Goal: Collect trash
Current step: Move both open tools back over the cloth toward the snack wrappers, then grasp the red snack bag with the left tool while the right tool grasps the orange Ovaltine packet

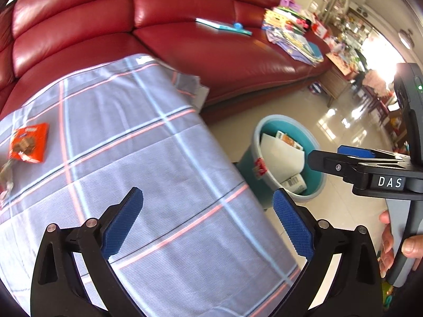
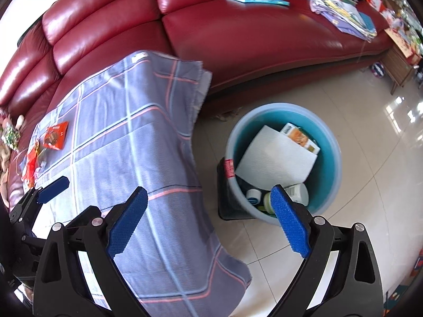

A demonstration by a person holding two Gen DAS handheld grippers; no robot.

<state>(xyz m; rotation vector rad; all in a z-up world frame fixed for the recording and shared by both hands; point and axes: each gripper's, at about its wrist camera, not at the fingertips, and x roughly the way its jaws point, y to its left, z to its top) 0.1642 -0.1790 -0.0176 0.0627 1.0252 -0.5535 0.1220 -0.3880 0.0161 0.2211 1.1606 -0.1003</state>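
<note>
Nearest me, the left gripper [image 1: 208,219] hangs over the grey plaid cloth [image 1: 148,158] with its blue pads spread wide and nothing between them. The right gripper [image 2: 211,216] is just as wide and just as empty, straddling the cloth's edge and the floor.

Both claws being bare, I'd judge this the gap between drops: the next move calls for swinging back across the cloth to the far end, where an orange snack wrapper [image 1: 29,142] lies flat, with more crumpled red and clear wrappers [image 2: 31,163] just beside it (hard to count, they blur together).

Beyond the cloth's hanging edge, on the tiled floor, stands the round teal plastic bin [image 2: 330,163]. In it lie a white paper sheet [image 2: 275,158], a small printed carton [image 2: 301,137] and white plastic bottles [image 2: 298,192].

Behind all this runs the red leather sofa [image 2: 251,37].
</note>
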